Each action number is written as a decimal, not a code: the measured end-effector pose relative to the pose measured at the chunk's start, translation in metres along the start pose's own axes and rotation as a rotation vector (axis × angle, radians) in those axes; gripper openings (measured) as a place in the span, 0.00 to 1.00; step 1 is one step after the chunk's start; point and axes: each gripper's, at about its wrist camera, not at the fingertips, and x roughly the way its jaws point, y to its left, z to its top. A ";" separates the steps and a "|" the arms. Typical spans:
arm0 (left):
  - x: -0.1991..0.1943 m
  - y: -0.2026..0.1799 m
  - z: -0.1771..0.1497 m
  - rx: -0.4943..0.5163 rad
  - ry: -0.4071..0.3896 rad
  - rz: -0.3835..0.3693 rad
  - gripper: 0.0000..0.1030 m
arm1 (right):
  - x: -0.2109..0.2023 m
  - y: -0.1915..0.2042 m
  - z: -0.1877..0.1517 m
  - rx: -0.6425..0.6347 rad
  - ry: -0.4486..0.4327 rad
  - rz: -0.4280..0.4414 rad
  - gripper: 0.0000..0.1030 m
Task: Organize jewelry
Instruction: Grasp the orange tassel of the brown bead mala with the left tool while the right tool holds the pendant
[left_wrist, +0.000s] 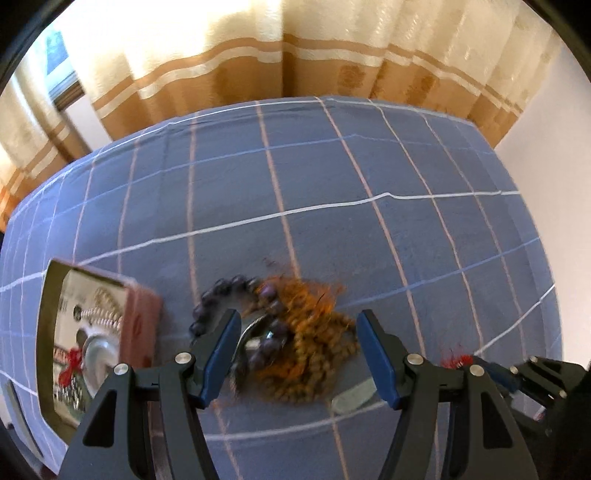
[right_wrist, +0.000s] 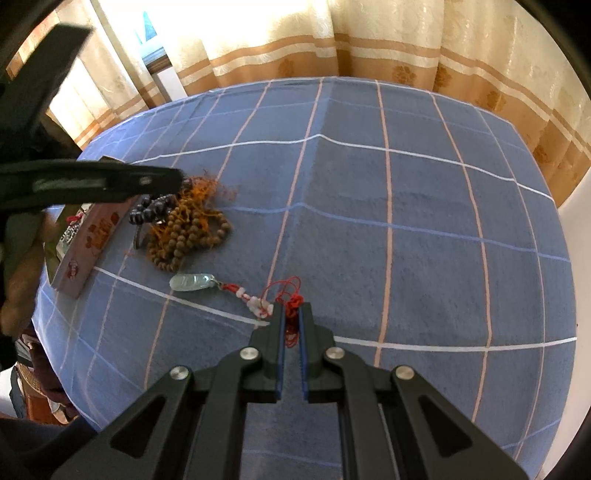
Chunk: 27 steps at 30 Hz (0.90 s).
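1. A blue checked cloth (right_wrist: 406, 221) covers the surface; cream and tan curtains (right_wrist: 369, 40) hang beyond its far edge.
2. The right gripper (right_wrist: 291, 314) is clenched on a red cord (right_wrist: 293, 304). The cord runs between its blue pads and loops out past the tips.
3. The cord leads left through small pale and red knotted beads (right_wrist: 255, 302) to a pale green jade pendant (right_wrist: 192, 282), which lies flat on the cloth.
4. Farther left, a heap of brown wooden prayer beads (right_wrist: 192, 232) with orange tassel threads (right_wrist: 207, 192) lies touching a string of dark purple beads (right_wrist: 151, 210).
5. The left gripper (left_wrist: 299, 354) hovers over that heap, fingers spread wide, nothing between the pads. The picture is blurred here.
6. A shiny metal piece (left_wrist: 255, 332) shows under the dark beads; what it is, I cannot tell.
7. Just left of the heap sits an open pink jewelry box (left_wrist: 142, 325). Inside it lie a pearl strand (left_wrist: 99, 314), something red (left_wrist: 72, 363), and a silver round item (left_wrist: 98, 350).
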 end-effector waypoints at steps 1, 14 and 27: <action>0.005 -0.004 0.002 0.017 0.007 0.008 0.63 | 0.000 -0.001 0.000 0.001 0.000 0.000 0.09; -0.012 -0.008 0.014 0.062 -0.012 -0.060 0.01 | -0.006 -0.010 0.004 0.029 -0.036 0.007 0.09; -0.108 0.039 0.013 -0.070 -0.172 -0.140 0.00 | -0.029 -0.004 0.021 0.023 -0.099 0.041 0.09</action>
